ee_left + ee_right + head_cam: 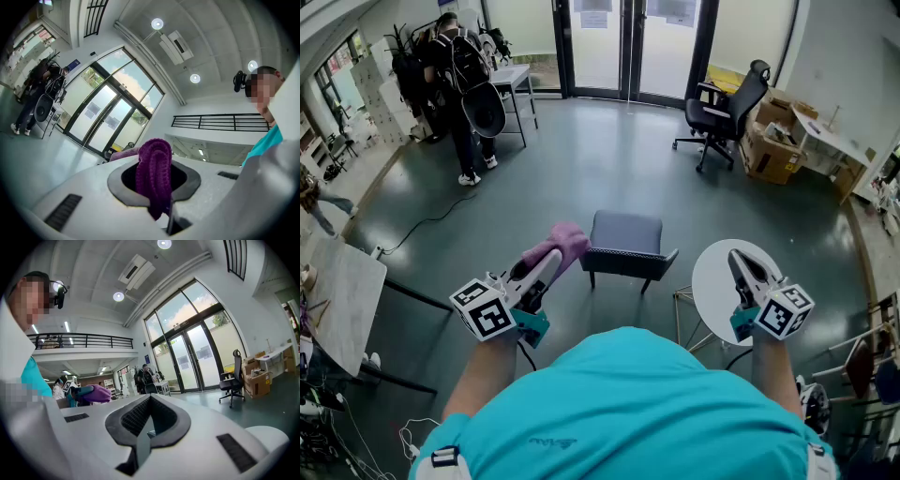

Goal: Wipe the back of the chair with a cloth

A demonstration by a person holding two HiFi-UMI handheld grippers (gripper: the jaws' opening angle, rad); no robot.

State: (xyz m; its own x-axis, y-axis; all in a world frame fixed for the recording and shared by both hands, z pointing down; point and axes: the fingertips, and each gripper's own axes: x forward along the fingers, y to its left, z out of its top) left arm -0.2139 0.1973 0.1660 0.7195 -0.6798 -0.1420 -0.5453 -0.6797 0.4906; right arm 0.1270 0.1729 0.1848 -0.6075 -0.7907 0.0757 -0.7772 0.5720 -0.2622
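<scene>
A purple knitted cloth [561, 244] sticks out from my left gripper [546, 265], which is shut on it, held above the floor just left of a low grey-blue chair [624, 239]. In the left gripper view the cloth [153, 164] hangs folded between the pads of the left gripper [159, 190]. My right gripper [744, 269] hovers over a round white table, right of the chair, shut with nothing in it. From the right gripper view the right gripper [149, 425] shows its pads meeting, and the cloth [95, 393] appears off to the left.
A round white side table [712, 298] stands right of the chair. A black office chair [727, 108] and cardboard boxes [773, 150] are at the back right. A person with a backpack [464, 75] stands back left by a desk. A pale tabletop [337, 300] is at my left.
</scene>
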